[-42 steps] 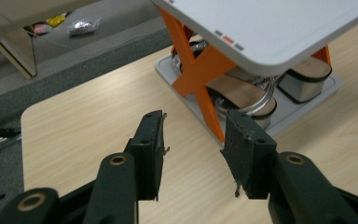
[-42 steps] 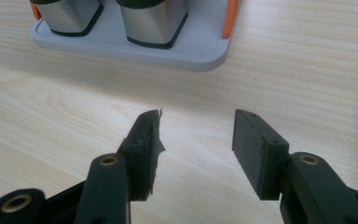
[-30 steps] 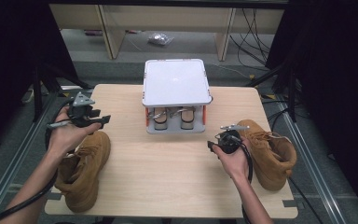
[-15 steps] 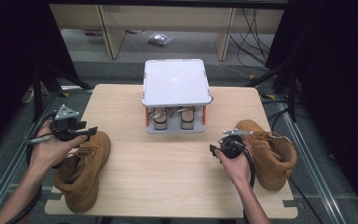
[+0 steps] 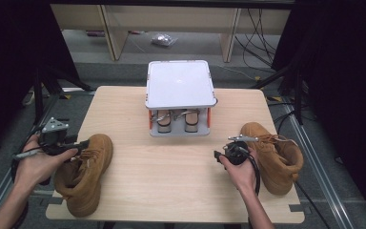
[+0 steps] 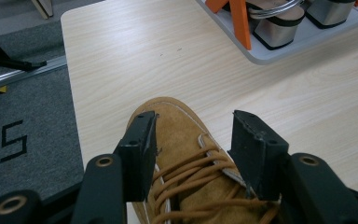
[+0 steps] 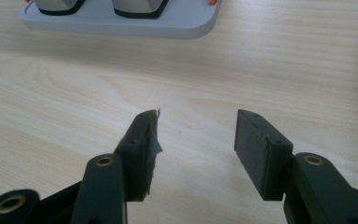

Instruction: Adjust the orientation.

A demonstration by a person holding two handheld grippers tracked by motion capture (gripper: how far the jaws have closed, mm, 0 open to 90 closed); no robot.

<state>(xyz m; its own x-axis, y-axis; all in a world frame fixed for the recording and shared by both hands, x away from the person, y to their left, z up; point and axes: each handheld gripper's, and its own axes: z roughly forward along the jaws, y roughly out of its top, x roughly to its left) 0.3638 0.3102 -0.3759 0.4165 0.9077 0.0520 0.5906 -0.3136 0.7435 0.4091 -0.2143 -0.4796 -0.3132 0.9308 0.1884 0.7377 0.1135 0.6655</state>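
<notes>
Hovering wide open over the left tan boot (image 6: pixel 186 154), the left gripper (image 6: pixel 193 140) holds nothing; its jaws straddle the laced tongue near the desk's (image 5: pixel 171 167) left edge. Closing now could pinch only laces (image 6: pixel 191 186) (soft, likely to slip), tipping the boot off. The right gripper (image 7: pixel 198 140) gapes empty beside the right boot (image 5: pixel 271 155).
</notes>
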